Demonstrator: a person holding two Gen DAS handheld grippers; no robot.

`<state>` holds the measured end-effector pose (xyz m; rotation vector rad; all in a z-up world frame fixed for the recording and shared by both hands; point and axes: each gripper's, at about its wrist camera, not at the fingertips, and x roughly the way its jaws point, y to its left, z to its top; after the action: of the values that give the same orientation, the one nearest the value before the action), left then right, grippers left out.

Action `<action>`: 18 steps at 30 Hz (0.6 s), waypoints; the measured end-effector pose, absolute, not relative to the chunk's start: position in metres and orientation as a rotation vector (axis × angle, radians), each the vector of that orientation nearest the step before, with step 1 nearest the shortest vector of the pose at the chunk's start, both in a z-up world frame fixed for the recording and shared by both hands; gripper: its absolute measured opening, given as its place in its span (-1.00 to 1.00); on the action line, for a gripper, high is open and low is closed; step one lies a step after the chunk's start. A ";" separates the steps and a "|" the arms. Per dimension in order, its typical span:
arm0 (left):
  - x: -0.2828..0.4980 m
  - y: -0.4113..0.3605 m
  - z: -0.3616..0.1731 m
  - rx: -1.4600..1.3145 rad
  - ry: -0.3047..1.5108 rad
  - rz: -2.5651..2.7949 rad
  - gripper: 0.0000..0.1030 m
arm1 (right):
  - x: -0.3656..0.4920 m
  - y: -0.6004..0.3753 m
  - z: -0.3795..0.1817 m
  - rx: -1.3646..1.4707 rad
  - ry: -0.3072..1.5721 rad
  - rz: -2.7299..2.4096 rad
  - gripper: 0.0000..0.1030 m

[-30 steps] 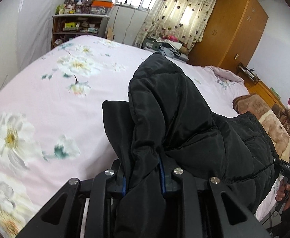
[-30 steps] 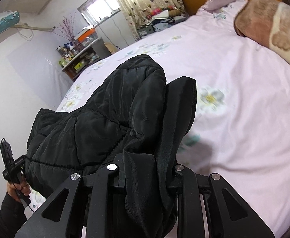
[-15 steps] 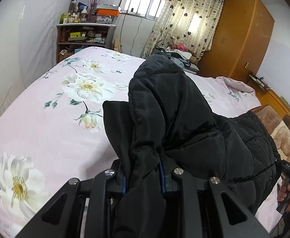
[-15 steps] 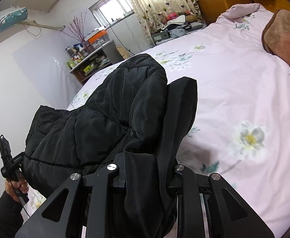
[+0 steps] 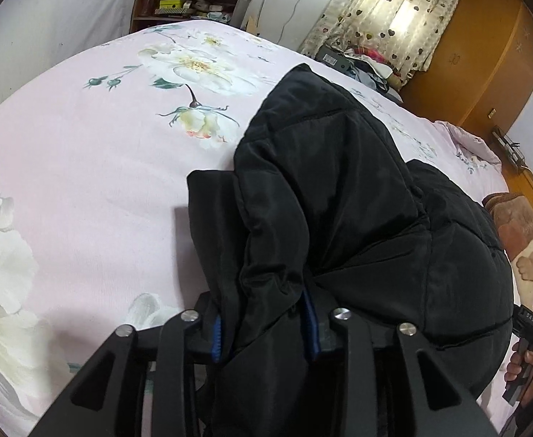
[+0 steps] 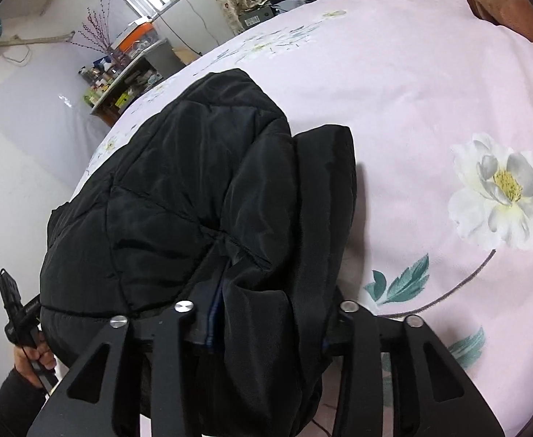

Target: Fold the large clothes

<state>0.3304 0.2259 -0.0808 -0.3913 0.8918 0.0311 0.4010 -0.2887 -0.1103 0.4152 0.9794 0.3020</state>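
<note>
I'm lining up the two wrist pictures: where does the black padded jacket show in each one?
Left wrist: the black padded jacket fills the centre and right, clamped in the left gripper at the bottom.
Right wrist: it fills the centre and left, clamped in the right gripper.
Shared landmark: the cluttered shelf unit by the window, top left in both.

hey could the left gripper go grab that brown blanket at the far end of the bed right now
Probably not. The left gripper is shut on the black jacket, so its fingers are full. The brown blanket lies beyond the jacket's bulk, which hangs between them, on the right gripper's side.
</note>
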 end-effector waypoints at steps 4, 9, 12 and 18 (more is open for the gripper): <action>0.320 0.233 -0.069 -0.428 0.900 0.052 -0.13 | 0.394 -0.296 -0.096 0.425 0.983 0.272 -0.01; 0.292 0.241 -0.033 -0.407 0.788 0.110 -0.16 | 0.368 -0.299 -0.055 0.355 0.879 0.205 0.00; 0.293 0.236 -0.016 -0.399 0.745 0.084 -0.16 | 0.357 -0.294 -0.027 0.319 0.791 0.216 0.00; 0.335 0.202 -0.040 -0.277 0.835 0.030 -0.16 | 0.374 -0.252 -0.036 0.205 0.861 0.286 0.00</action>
<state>0.3349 0.2021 -0.0395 -0.2774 0.8354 0.0296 0.3742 -0.2520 -0.0357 0.2045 0.8610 0.2858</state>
